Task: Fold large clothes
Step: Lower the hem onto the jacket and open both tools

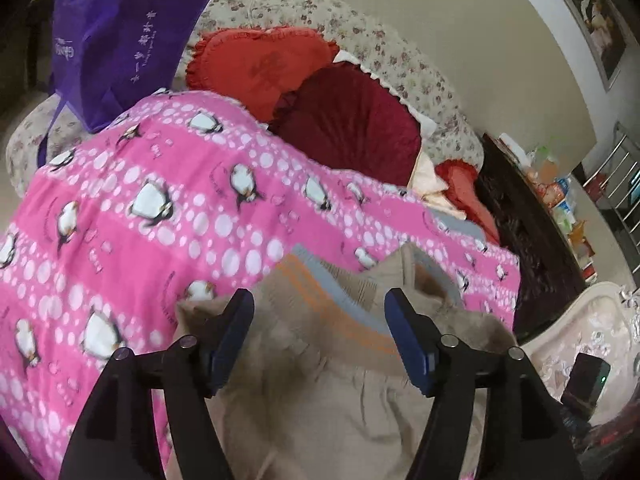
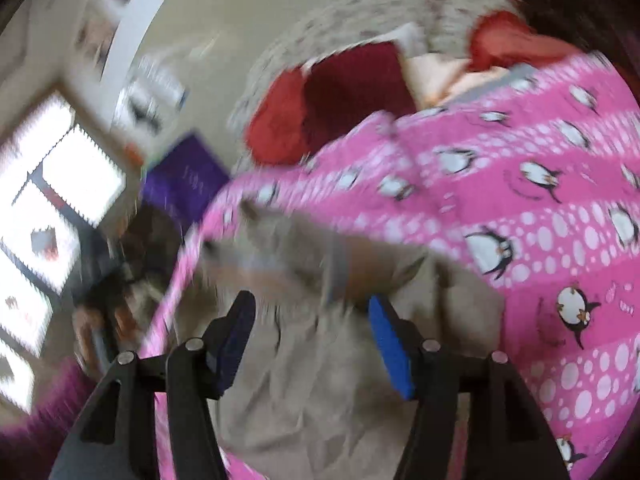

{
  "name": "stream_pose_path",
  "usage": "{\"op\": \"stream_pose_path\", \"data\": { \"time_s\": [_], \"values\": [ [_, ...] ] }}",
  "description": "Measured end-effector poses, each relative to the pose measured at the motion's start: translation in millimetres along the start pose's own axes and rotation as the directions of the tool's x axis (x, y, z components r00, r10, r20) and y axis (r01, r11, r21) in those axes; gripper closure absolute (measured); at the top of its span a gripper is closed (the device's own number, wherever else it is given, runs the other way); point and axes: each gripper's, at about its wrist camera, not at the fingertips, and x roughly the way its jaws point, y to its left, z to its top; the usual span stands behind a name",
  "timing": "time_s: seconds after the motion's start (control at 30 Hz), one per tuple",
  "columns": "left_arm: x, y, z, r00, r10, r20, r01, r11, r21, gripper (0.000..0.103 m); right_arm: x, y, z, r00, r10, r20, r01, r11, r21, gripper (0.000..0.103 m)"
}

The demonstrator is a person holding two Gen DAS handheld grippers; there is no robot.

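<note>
A beige knit garment [image 1: 320, 392] with orange and grey stripes lies on a pink penguin-print blanket [image 1: 160, 216]. My left gripper [image 1: 320, 300] is open just above the garment, its blue pads apart on either side of the striped band, holding nothing. In the blurred right wrist view the same beige garment [image 2: 320, 380] lies on the blanket [image 2: 540, 184]. My right gripper [image 2: 312, 308] is open over it, with nothing between the pads.
A purple bag [image 1: 120, 40] stands at the blanket's far left. Red cushions [image 1: 260, 68] and a dark red cushion [image 1: 352, 120] lean on a floral sofa [image 1: 400, 60] behind. A dark wooden cabinet [image 1: 532, 240] stands to the right. A bright window [image 2: 48, 208] is at left.
</note>
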Motion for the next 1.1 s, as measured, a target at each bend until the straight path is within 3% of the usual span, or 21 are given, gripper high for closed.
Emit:
{"op": "stream_pose_path", "data": {
  "time_s": [0.17,0.27,0.37,0.43,0.63,0.8,0.9,1.03,1.1],
  "values": [
    [-1.4,4.4,-38.2,0.993,0.108,-0.057,-0.104,0.992,0.077,0.046,52.3,18.2,-20.5,0.976,-0.186,-0.109,0.167,0.972,-0.164,0.046],
    [10.3,15.5,-62.8,0.980,0.174,-0.101,-0.164,0.981,0.102,0.046,75.7,1.7,-10.5,0.966,-0.247,-0.072,0.237,0.964,-0.122,0.049],
    [33.9,29.6,-76.9,0.956,0.257,-0.143,-0.244,0.964,0.106,0.046,92.3,-16.3,10.7,0.954,-0.300,-0.008,0.299,0.952,-0.059,0.056],
    [49.1,35.9,-77.6,0.943,0.301,-0.141,-0.286,0.951,0.114,0.046,104.1,-28.5,26.3,0.951,-0.308,0.010,0.307,0.952,0.010,0.056],
    [58.5,45.2,-63.0,0.940,0.327,-0.095,-0.323,0.945,0.049,0.046,111.5,-28.3,38.4,0.948,-0.316,0.046,0.314,0.948,0.044,0.056],
    [49.5,49.7,-67.7,0.949,0.295,-0.114,-0.295,0.955,0.019,0.046,80.3,-25.0,20.1,0.952,-0.305,0.009,0.305,0.952,0.017,0.057],
    [39.4,44.1,-76.6,0.950,0.291,-0.112,-0.289,0.957,0.036,0.046,59.8,-8.4,8.7,0.951,-0.308,0.001,0.307,0.950,-0.064,0.057],
    [22.5,36.1,-87.8,0.955,0.280,-0.096,-0.277,0.960,0.044,0.046,44.8,7.5,-13.2,0.965,-0.262,-0.017,0.260,0.963,-0.073,0.045],
    [15.3,32.0,-93.3,0.951,0.296,-0.090,-0.291,0.954,0.069,0.046,44.0,10.1,-25.1,0.963,-0.268,-0.041,0.264,0.961,-0.084,0.045]
  ]
}}
